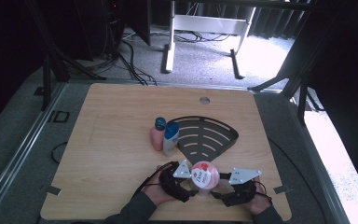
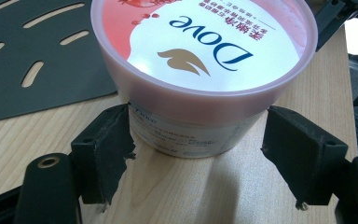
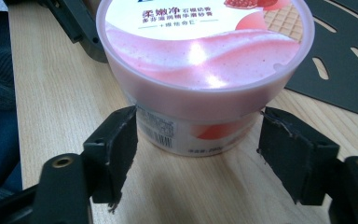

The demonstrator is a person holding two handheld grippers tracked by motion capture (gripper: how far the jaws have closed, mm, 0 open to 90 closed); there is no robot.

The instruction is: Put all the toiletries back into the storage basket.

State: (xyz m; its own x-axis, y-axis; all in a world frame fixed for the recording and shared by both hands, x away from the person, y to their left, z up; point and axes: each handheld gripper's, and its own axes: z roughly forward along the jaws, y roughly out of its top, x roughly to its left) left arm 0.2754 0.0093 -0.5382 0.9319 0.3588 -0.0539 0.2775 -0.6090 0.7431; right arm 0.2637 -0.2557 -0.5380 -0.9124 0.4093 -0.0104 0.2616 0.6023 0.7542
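One "Dove" tub point(image 2: 200, 51), Chinese print.

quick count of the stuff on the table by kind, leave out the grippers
Tubs: 1, the pink Dove tub
Bottles: 2, a pink bottle and a white bottle with a blue cap
Racks: 1, the black fan-shaped slotted rack
Total: 4

"Dove" with a gold bird emblem on the pink tub's lid point(image 2: 205, 44), Chinese characters beside it

High view looks down from above; both gripper views closely face the tub point(image 1: 205, 176) from opposite sides.
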